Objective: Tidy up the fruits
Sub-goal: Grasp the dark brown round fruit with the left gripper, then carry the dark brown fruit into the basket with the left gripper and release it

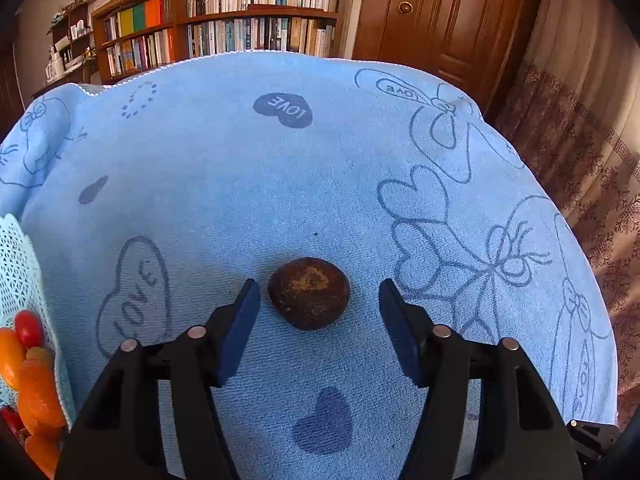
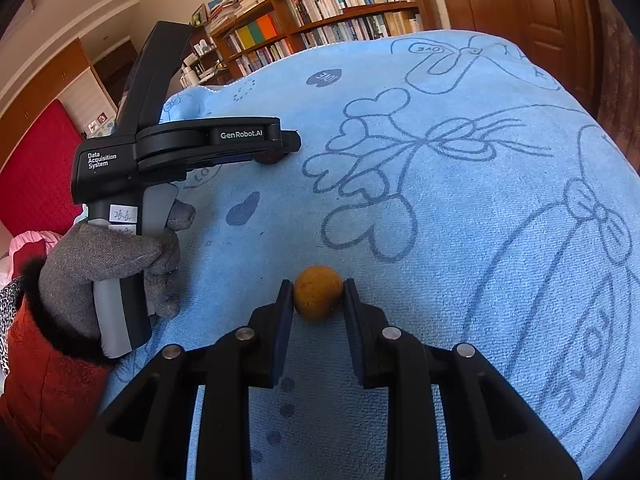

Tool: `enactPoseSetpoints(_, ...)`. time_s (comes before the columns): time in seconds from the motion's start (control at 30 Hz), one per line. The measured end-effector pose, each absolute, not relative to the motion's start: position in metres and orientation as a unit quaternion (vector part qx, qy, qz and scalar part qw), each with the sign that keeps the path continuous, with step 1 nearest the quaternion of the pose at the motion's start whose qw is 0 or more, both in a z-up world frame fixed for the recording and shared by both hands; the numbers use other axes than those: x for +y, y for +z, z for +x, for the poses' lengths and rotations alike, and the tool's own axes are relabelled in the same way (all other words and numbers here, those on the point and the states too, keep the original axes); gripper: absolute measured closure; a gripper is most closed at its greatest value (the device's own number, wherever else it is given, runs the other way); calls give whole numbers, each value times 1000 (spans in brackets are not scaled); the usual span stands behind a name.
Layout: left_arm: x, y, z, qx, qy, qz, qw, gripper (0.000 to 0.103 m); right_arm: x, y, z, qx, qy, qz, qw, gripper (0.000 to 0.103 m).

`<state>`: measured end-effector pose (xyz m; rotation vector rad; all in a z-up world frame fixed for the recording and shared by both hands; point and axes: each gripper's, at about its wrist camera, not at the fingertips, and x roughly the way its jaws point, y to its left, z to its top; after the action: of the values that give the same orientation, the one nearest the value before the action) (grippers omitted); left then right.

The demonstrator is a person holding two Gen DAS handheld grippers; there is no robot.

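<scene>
A dark brown round fruit (image 1: 308,292) lies on the blue towel (image 1: 280,168). My left gripper (image 1: 318,286) is open, one finger on each side of the fruit, with gaps to both pads. In the right wrist view the left gripper (image 2: 280,148) shows side-on, held by a grey-gloved hand (image 2: 112,264), with the dark fruit (image 2: 267,158) peeking out under its tips. My right gripper (image 2: 317,285) is shut on a small yellow-brown round fruit (image 2: 318,298), both pads touching its sides just above the towel (image 2: 460,208).
A pale mesh basket (image 1: 16,272) at the left edge holds several orange and red small tomatoes (image 1: 28,332). The towel's far edge drops off before bookshelves (image 1: 240,20) and a wooden door (image 1: 440,12). Patterned brown cloth (image 1: 592,184) lies to the right.
</scene>
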<state>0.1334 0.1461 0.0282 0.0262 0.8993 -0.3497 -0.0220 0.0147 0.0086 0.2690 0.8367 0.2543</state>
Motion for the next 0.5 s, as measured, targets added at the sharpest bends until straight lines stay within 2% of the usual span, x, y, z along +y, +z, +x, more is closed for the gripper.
enactPoseSetpoints(0.23,145,24,132,427,-152,23,891,59,15,9,-22,403,122,129,898,78)
enactPoseSetpoints(0.5,137,31,118,399,-140,59,904,60,15,8,-23,399,121,129,900,78)
